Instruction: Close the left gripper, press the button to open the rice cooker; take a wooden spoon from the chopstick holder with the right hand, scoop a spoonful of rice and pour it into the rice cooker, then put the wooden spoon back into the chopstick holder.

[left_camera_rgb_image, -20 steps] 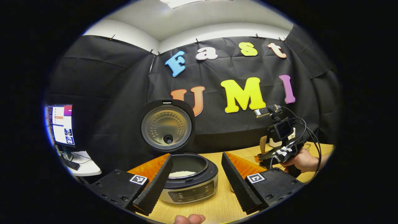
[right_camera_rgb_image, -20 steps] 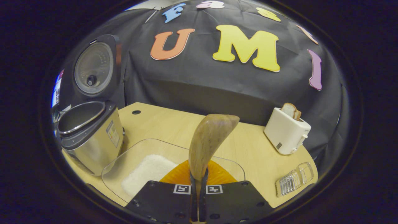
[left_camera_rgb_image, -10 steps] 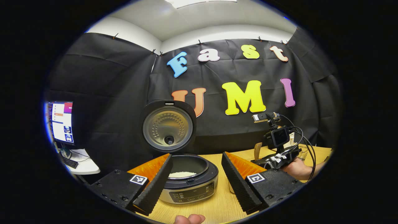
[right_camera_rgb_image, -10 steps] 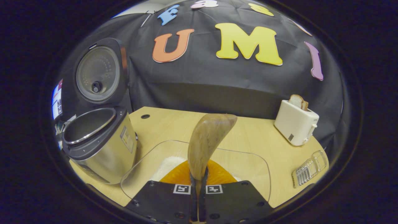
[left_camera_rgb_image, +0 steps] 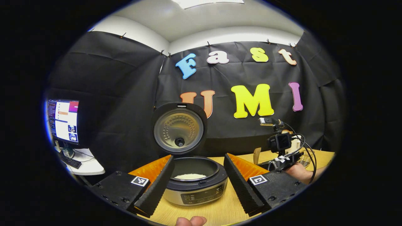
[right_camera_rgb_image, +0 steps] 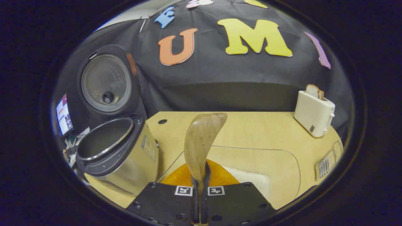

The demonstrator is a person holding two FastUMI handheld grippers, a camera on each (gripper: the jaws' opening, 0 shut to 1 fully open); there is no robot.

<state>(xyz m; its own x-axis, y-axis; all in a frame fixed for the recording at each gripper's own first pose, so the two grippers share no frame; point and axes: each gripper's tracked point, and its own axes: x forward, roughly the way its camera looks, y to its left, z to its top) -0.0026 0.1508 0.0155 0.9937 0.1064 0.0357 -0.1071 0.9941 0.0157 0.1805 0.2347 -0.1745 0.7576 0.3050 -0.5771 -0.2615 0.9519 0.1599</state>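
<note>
Right gripper view: the right gripper [right_camera_rgb_image: 199,185] is pressed together on the handle of one wooden spoon [right_camera_rgb_image: 201,142], which is held upright with its bowl tilted toward the right. Just beyond the fingers, one clear container [right_camera_rgb_image: 282,166] is set on the table [right_camera_rgb_image: 251,128], a patch of rice [right_camera_rgb_image: 251,180] lying in it. To the left, one rice cooker [right_camera_rgb_image: 125,153] is seen with its lid [right_camera_rgb_image: 106,83] raised; bare tabletop is left between the container's far edge and the booth wall. One white toaster [right_camera_rgb_image: 314,111] is placed near the table's right edge, a clear ridged item [right_camera_rgb_image: 326,161], hard to identify, nearer.

Left gripper view: the left gripper [left_camera_rgb_image: 198,175] is spread wide, the cooker framed between its fingers without contact. Rice [left_camera_rgb_image: 190,176] is seen in the pot. The right gripper is held low at far right by a hand [left_camera_rgb_image: 298,172]. One monitor [left_camera_rgb_image: 62,121] is lit at far left.
</note>
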